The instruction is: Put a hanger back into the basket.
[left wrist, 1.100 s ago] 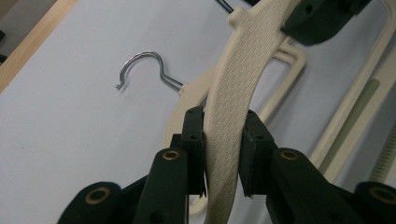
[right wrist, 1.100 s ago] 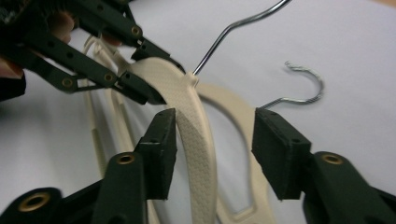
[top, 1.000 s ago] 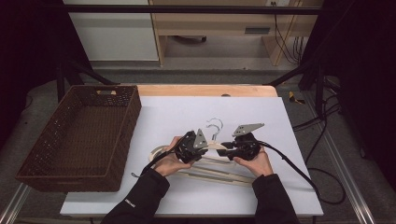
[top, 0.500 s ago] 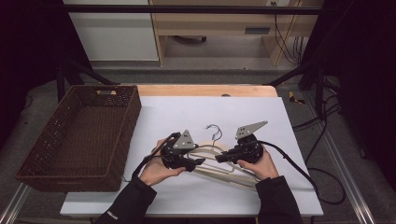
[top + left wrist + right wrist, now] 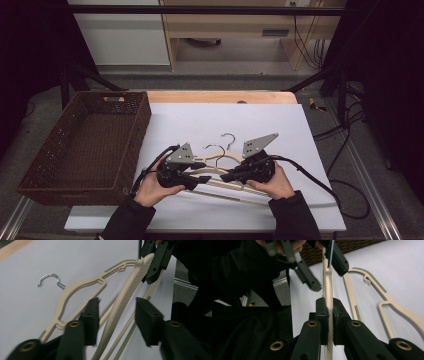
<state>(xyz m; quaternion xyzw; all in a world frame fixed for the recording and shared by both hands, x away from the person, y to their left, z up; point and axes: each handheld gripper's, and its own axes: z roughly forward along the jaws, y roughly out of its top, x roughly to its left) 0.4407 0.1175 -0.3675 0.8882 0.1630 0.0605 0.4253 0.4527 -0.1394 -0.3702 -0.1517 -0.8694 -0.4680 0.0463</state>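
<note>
Hanger (image 5: 327, 287) transfer is proceeding above the bench (image 5: 300, 130): right gripper (image 5: 330, 315) is clamping the beige arm, while left gripper (image 5: 116, 317), jaws just closing, is straddling it untouched. Next, left must pinch firmly.

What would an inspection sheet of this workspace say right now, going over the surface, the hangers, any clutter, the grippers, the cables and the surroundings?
Surface: white sheet over a wooden table.
Job's things: one beige hanger lifted between the grippers; second hanger lies flat on the sheet.
Clutter: nothing seen.
Grippers: right gripper clamped on the lifted hanger; left gripper straddles the same hanger with a gap at each pad, and its jaws have just been closing.
Cables: black cable trails from the right gripper off the table's right edge.
Surroundings: empty brown wicker basket at left; wooden furniture behind; loose cables on the floor at right.
</note>
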